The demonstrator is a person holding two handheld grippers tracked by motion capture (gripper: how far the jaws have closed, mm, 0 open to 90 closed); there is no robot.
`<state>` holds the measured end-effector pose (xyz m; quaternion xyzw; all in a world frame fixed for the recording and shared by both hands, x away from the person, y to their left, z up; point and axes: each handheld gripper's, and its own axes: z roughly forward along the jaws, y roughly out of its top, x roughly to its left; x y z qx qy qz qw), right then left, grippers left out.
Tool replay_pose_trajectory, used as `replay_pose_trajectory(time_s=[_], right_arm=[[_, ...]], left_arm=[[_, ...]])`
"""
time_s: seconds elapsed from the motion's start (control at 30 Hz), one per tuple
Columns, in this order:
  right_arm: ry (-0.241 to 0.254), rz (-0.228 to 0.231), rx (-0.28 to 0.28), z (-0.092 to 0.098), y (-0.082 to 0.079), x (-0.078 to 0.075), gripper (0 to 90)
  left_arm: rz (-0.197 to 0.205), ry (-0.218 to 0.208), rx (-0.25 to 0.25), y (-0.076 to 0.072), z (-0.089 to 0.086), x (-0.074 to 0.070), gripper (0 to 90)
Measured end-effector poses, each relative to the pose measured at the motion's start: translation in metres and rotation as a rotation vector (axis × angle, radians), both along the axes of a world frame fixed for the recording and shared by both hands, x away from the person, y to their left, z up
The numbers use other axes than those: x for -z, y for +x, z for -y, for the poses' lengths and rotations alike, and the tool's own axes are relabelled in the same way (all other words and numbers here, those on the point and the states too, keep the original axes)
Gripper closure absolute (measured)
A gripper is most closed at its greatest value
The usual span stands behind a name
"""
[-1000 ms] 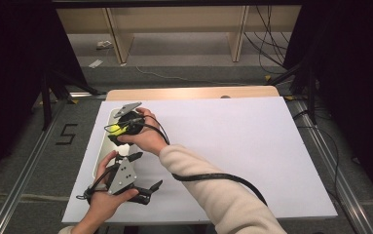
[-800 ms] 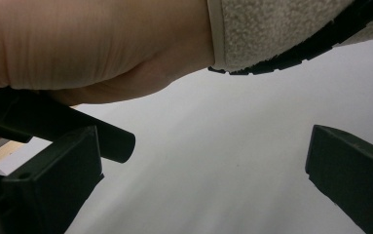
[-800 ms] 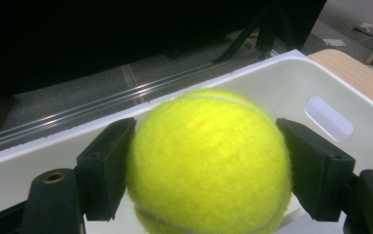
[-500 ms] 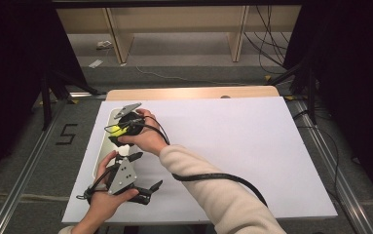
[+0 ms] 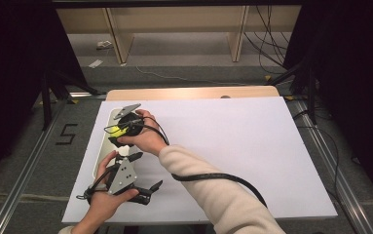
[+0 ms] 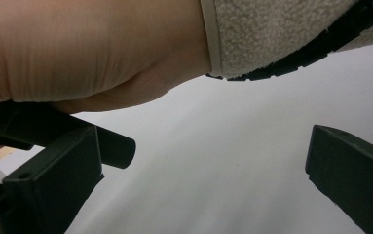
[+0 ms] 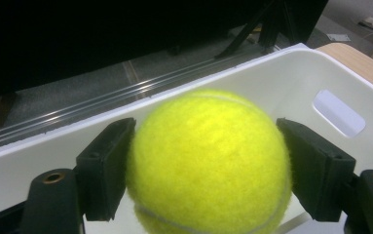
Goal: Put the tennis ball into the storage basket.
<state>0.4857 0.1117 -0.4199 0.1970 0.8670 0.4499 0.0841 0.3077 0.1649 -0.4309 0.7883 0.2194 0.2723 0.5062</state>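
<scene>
Tennis ball [image 7: 208,161] between right hand-held gripper [image 7: 206,165] jaws

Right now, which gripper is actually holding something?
The right gripper: its jaws clamp a yellow tennis ball over the white bin. The left gripper, nearer the person, stands open with only white table between its jaws.

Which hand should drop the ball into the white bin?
The right. Its gripper already clamps the tennis ball over the white bin. The left gripper is open, holding nothing.
</scene>
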Motion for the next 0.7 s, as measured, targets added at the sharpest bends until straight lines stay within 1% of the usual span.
replay_pose_trajectory(time_s=[0.43,0.5,0.67,0.7], right_arm=[[-0.012,-0.007,-0.009,-0.0024,0.0001,0.004,25.4],[-0.022,-0.012,-0.015,-0.0024,-0.0004,0.0037,25.3],[-0.013,-0.008,-0.011,-0.0029,-0.0007,0.0033,25.2],[-0.004,-0.008,-0.007,-0.0028,-0.0006,0.0027,25.1]], left_arm=[[0.002,0.006,0.003,0.0002,0.0,0.0001,0.0],[0.002,0.006,0.003,0.0002,0.0,0.0001,0.0],[0.0,0.006,0.0,0.0002,0.0001,0.0003,0.0],[0.0,0.007,0.0,0.0002,0.0001,0.0004,0.0]])
